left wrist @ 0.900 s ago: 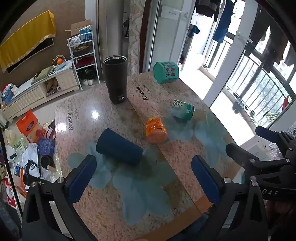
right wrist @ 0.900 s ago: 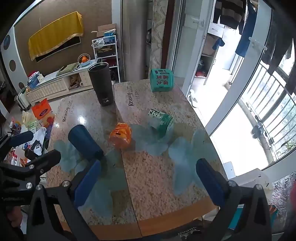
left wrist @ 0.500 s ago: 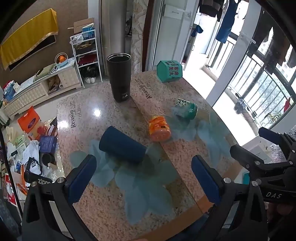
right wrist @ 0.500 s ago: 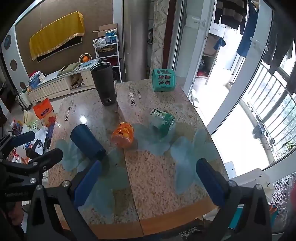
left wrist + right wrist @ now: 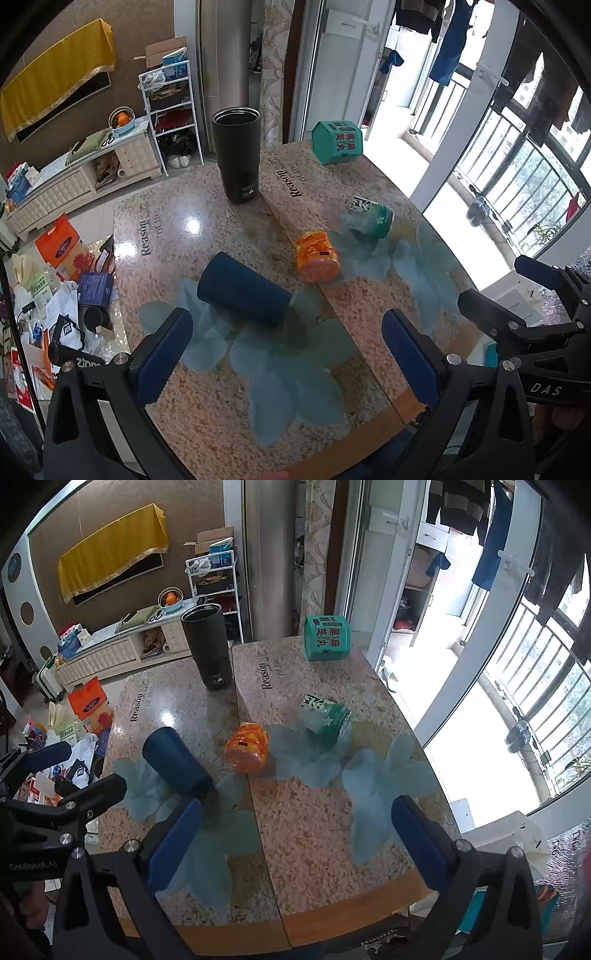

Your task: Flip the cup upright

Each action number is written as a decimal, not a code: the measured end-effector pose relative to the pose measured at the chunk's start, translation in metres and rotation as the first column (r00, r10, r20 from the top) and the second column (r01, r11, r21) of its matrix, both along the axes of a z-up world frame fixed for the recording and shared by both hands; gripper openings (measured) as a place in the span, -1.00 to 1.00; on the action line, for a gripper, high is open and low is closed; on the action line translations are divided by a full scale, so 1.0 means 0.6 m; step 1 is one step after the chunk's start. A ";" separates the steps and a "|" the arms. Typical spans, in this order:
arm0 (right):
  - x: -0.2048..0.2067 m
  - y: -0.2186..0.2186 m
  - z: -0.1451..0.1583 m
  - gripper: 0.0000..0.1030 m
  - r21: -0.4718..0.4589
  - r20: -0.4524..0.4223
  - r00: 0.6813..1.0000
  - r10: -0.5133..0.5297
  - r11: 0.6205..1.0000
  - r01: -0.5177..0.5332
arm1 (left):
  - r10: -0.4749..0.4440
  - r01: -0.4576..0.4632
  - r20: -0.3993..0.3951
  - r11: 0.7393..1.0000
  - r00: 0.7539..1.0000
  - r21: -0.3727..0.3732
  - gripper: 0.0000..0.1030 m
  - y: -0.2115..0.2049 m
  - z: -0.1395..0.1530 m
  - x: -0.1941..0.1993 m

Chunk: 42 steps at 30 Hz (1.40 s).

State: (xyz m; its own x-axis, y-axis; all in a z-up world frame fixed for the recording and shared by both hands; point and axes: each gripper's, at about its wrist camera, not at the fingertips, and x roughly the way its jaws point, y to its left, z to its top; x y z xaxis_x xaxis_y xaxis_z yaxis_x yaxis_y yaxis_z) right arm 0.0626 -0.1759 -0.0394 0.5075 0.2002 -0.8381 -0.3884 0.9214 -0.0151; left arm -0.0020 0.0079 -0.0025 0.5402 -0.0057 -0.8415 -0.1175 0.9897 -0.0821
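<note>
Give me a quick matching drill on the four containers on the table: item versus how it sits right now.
Items:
1. dark blue cup
2. black tumbler
3. orange jar
4. teal box

States:
A. standing upright, mouth open to the top
B. at the table's far edge
C. lying on its side, nearest the left gripper
D. between the cup and the green can

Pairs: 1-C, 2-A, 3-D, 4-B

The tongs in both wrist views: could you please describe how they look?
Both the left tongs and the right tongs are black skeletal frames with silver screws and blue textured pads. White lettering reads "DAS" on the right one's body and "GenRobot.AI" on the left one's.
</note>
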 end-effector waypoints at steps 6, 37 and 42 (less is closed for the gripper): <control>-0.002 0.001 0.000 1.00 -0.004 0.002 1.000 0.000 1.000 0.000 | -0.001 0.001 0.001 1.000 1.000 -0.002 1.00 -0.001 0.001 0.000; 0.023 -0.008 -0.003 1.00 0.012 -0.021 1.000 0.009 1.000 -0.009 | -0.018 0.018 -0.010 1.000 1.000 -0.008 1.00 -0.017 0.003 0.035; 0.060 -0.007 0.002 1.00 -0.015 -0.013 0.998 0.059 0.998 -0.059 | -0.014 0.013 -0.033 0.999 0.999 -0.041 1.00 -0.018 -0.003 0.055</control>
State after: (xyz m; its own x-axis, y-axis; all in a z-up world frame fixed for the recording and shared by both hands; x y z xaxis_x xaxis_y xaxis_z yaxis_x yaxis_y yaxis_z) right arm 0.0985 -0.1801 -0.0382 0.4848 0.2165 -0.8474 -0.4420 0.8967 -0.0238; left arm 0.0311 -0.0031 -0.0040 0.5117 -0.0473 -0.8578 -0.1076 0.9871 -0.1187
